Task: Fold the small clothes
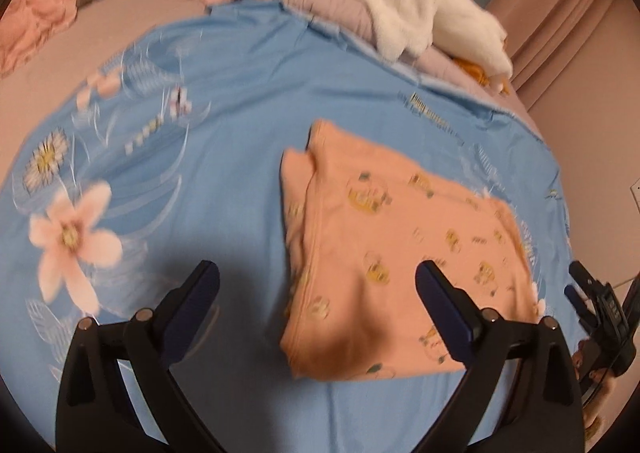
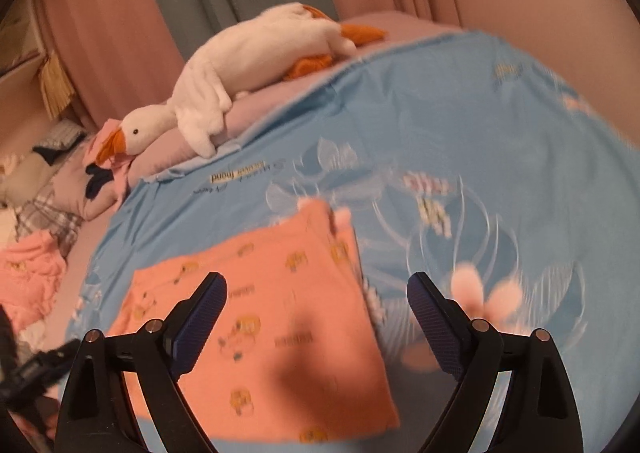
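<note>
A folded orange garment [image 1: 400,249] with small yellow cartoon prints lies flat on the blue floral sheet [image 1: 224,101]. My left gripper [image 1: 318,277] is open and empty, hovering above the garment's near left part. In the right wrist view the same garment [image 2: 280,317] lies below my right gripper [image 2: 318,289], which is open and empty above its right edge. The right gripper also shows at the far right of the left wrist view [image 1: 596,305]. Both views are blurred.
A white plush goose [image 1: 400,1] lies on the folded lilac quilt [image 1: 320,1] at the sheet's far edge; it also shows in the right wrist view [image 2: 240,69]. Another orange garment [image 2: 28,277] lies crumpled left of the sheet. Pink curtains [image 2: 100,33] hang behind.
</note>
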`<action>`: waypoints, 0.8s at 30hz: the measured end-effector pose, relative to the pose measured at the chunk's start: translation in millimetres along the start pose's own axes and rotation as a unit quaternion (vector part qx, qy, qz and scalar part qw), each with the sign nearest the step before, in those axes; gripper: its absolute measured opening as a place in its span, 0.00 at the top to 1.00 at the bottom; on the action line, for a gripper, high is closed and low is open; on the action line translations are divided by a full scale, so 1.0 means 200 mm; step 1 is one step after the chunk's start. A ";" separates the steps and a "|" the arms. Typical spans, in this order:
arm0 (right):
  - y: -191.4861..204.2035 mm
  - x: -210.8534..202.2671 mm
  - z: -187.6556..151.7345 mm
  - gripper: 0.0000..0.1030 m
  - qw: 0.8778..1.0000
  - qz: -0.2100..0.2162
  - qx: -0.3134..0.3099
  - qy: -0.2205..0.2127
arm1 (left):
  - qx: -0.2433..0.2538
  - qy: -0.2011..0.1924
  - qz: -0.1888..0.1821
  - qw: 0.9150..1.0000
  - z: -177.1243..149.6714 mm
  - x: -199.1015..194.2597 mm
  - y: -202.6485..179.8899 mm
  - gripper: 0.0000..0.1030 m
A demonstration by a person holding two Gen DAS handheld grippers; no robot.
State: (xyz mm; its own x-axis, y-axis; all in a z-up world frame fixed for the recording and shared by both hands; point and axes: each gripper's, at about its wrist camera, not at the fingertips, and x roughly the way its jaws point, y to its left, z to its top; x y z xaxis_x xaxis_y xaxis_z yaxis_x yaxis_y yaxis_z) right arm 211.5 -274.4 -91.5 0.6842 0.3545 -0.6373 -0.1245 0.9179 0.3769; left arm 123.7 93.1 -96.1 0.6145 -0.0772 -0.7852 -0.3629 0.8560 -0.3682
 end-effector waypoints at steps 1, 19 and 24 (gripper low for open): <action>-0.03 0.00 -0.03 0.12 1.000 0.003 0.012 0.002 | -0.002 0.006 0.001 1.000 -0.02 0.02 0.01 0.07; -0.16 0.04 -0.37 0.12 0.996 0.005 0.070 0.060 | -0.011 0.045 -0.044 0.998 -0.14 0.23 -0.02 0.37; -0.13 0.10 -0.38 0.16 0.994 0.044 0.077 0.056 | -0.009 0.038 -0.039 0.998 -0.14 0.26 -0.07 0.47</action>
State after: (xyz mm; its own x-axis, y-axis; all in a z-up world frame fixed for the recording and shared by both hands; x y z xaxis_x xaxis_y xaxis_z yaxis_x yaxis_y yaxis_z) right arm 174.5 -278.6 -164.7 0.5895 0.4584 -0.6651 -0.0634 0.8471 0.5276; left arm 140.3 62.2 -145.2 0.5862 -0.1835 -0.7891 -0.3284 0.8365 -0.4386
